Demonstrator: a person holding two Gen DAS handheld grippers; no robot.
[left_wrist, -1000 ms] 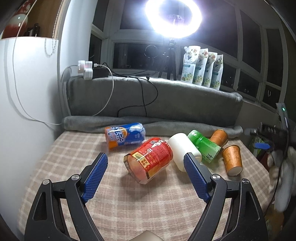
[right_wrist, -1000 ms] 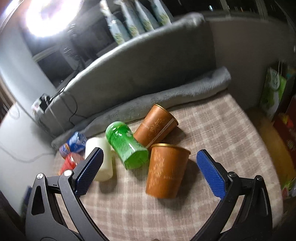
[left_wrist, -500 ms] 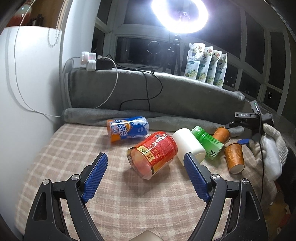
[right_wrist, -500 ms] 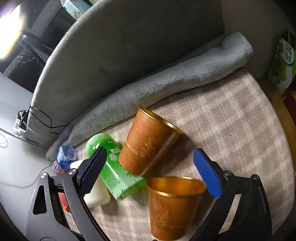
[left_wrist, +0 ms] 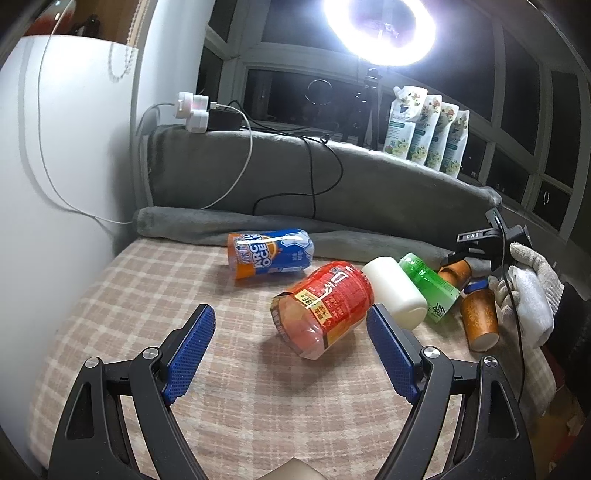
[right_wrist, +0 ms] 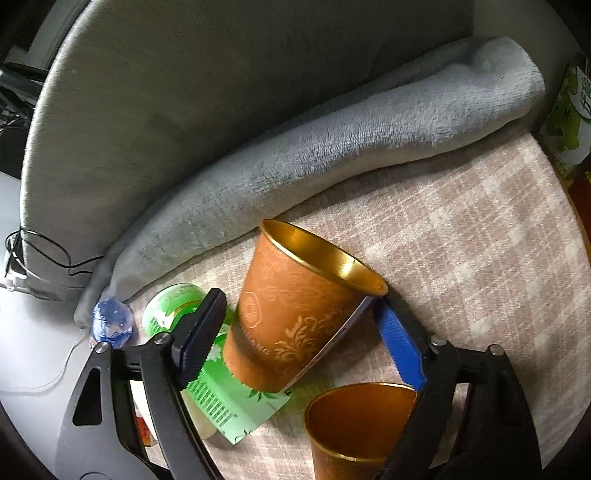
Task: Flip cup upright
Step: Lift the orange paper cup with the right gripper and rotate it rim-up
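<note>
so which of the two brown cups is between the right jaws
The tipped brown cup leaning on the green cup, its gold mouth facing the grey blanket roll. The other brown cup stands upright, nearer the camera, outside the jaws.

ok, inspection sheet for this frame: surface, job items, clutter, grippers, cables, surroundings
Surface: plaid cloth, grey rolled blanket along the back.
Job's things: tipped brown cup lies between the right gripper's fingers; upright brown cup beside it.
Clutter: on their sides, red cup, blue cup, white cup, green cup.
Grippers: right open around the tipped cup, contact unclear; left gripper open, empty, near the red cup.
Cables: white and black leads from plugs over the grey backrest.
Surroundings: ring light, four pouches, dark windows.
</note>
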